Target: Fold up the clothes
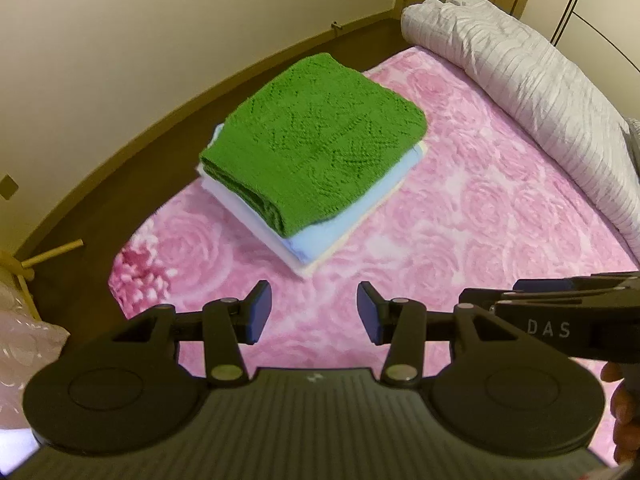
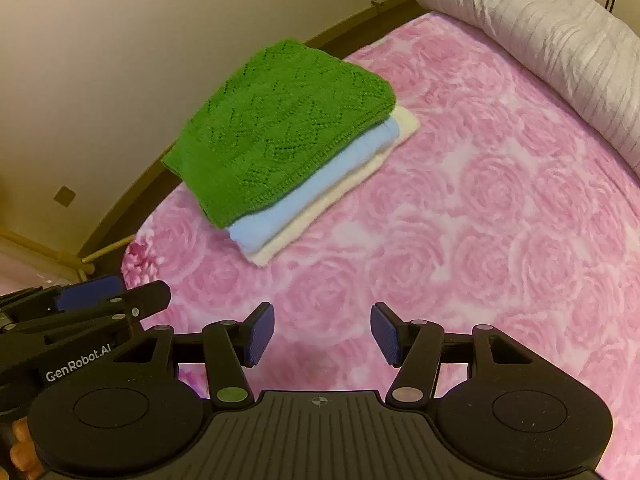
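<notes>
Your two wrist cameras sit side by side, both looking down across the pink bedspread (image 1: 460, 208) at the folded pile (image 2: 280, 132) near ahead.

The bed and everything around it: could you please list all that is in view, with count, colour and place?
green knitted garment: one, green, folded, top of the stack
light blue garment: one, pale blue, folded, under the green one
cream garment: one, cream, folded, bottom of the stack
floral blanket: one, pink, covers the bed under the stack
rolled quilt: one, pale grey, along the bed's far edge
wooden stick: one, light wood, on the floor left of the bed
left gripper: one, black with blue pads, open, above the blanket
right gripper: one, black with blue pads, open, above the blanket
</notes>
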Motion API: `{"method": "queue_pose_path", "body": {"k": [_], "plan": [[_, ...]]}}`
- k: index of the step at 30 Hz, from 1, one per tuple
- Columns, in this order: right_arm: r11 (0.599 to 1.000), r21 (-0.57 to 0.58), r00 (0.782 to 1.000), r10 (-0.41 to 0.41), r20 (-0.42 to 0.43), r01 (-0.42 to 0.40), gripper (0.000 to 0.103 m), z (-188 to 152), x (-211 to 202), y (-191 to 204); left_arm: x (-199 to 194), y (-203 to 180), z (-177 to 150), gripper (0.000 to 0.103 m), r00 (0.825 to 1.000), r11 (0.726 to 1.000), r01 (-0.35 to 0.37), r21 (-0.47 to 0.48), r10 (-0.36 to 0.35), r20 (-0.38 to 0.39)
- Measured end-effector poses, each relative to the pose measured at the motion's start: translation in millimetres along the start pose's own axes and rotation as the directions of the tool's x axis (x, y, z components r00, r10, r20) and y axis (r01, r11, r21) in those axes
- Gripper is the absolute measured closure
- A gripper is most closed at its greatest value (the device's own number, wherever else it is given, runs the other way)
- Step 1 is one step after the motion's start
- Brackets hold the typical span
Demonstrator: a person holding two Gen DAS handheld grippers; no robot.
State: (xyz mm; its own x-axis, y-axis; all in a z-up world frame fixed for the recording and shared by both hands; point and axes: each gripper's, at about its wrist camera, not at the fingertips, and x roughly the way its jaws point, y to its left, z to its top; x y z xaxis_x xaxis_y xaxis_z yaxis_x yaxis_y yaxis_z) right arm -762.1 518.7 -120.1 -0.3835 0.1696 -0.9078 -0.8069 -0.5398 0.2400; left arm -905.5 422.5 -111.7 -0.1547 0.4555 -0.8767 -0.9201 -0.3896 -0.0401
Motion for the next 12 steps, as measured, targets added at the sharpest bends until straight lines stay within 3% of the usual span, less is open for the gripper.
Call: {"method": "queue_pose_path", "body": {"k": [12], "plan": [[1.0,-0.012,1.0,-0.004,0.009,0.004,0.046,1.6,-0.1,10.6,-9.6,4.8,2.7,0.06,0.998,1.0,-0.025,-0.006,0.025,0.064]]}}
